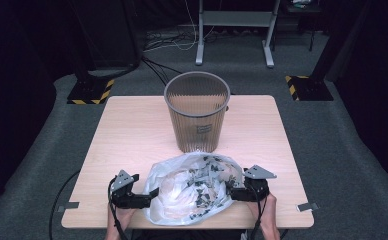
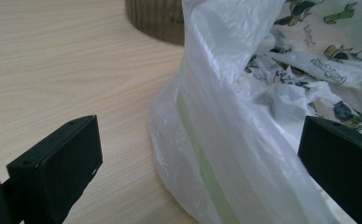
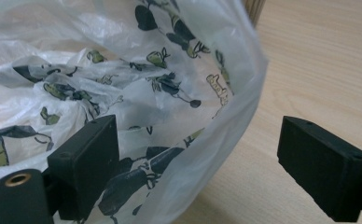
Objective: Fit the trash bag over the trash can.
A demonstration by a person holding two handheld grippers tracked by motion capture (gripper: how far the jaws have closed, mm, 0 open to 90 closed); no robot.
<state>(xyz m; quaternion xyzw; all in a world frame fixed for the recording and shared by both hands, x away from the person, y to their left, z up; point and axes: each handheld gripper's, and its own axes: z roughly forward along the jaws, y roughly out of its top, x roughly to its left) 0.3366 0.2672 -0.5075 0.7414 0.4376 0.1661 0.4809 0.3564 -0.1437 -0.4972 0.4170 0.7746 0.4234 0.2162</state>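
High view shows my printed plastic bag (image 1: 192, 187) lying crumpled on the surface (image 1: 132, 130), just before the wastebasket (image 1: 197, 112). My left hand-held gripper (image 1: 152, 196) and right hand-held gripper (image 1: 233, 194) straddle its edges, jaws apart, not clamped. I judge the thin film may slip or tear if pinched shallowly.

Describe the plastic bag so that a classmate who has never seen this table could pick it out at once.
Start at the wooden table and its grey ribbed bin. Just in front of the bin, at the near edge, lies the plastic bag: crumpled, translucent white, printed with small dark and green figures, the only soft thing there.
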